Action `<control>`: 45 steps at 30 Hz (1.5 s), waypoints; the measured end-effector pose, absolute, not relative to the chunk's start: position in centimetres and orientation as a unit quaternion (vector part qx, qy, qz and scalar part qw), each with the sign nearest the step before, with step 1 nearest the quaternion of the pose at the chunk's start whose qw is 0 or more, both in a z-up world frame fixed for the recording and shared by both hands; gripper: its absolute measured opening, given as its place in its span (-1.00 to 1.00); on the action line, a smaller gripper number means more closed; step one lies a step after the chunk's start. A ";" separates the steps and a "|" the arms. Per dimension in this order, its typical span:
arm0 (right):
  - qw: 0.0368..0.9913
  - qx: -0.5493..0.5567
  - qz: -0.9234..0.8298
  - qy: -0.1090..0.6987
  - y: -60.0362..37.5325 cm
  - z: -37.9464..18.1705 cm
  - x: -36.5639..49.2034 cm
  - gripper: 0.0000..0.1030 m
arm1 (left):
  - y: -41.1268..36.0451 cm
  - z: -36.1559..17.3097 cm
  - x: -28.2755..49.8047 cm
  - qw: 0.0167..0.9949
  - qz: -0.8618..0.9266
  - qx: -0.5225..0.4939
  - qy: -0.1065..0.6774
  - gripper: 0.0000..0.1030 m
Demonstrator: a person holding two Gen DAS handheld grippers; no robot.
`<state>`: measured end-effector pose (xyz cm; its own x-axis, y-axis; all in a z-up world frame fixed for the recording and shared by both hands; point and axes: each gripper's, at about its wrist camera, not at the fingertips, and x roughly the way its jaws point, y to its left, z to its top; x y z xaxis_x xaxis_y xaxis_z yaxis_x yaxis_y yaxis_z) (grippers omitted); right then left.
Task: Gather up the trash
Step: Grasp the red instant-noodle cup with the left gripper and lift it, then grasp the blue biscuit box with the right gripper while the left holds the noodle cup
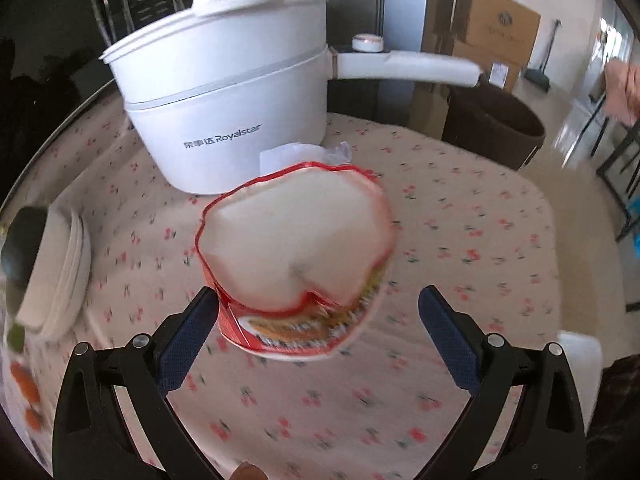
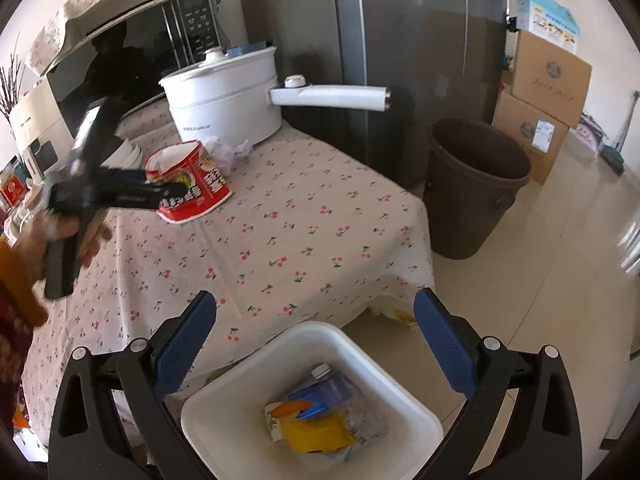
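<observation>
Left wrist view: the left gripper point(image 1: 316, 312) stands wide, its textured blue pads flanking a crumpled red paper noodle cup point(image 1: 296, 256) on the cherry-print tablecloth point(image 1: 460, 240); contact is unclear. Beyond sits a smooth white Royalstar electric pot point(image 1: 224, 100). The right gripper point(image 2: 316, 320) gapes empty above a square white plastic bin point(image 2: 320, 344) holding wrappers.

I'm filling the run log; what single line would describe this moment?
phase: reaching trash | left gripper: open around crushed noodle cup | right gripper: open, empty, above white bin | bin: holds wrappers
</observation>
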<state>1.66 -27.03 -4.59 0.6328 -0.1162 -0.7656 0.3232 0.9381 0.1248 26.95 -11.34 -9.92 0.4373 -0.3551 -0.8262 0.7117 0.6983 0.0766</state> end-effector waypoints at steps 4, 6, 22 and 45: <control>0.888 0.132 -0.115 0.426 -26.7 -5.3 2.2 0.87 | -11.4 -10.7 28.5 0.817 -0.343 0.211 0.412 0.86; 0.885 0.131 -0.114 0.433 -26.7 -5.7 2.5 0.87 | -11.3 -10.8 29.2 0.819 -0.343 0.202 0.412 0.89; 0.877 0.159 -0.096 0.442 -26.8 -5.8 2.4 0.87 | -12.2 -10.3 27.5 0.840 -0.333 0.103 0.415 0.78; 0.894 0.040 -0.009 0.446 -23.1 -6.2 11.4 0.87 | 6.0 -3.2 11.2 0.908 -0.137 -0.086 0.387 0.81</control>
<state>11.40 -23.12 -6.21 0.6013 0.0201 -0.7987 0.0506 0.9967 0.0632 11.16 6.03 -3.18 0.6625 -0.3157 -0.6793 0.1829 0.9476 -0.2620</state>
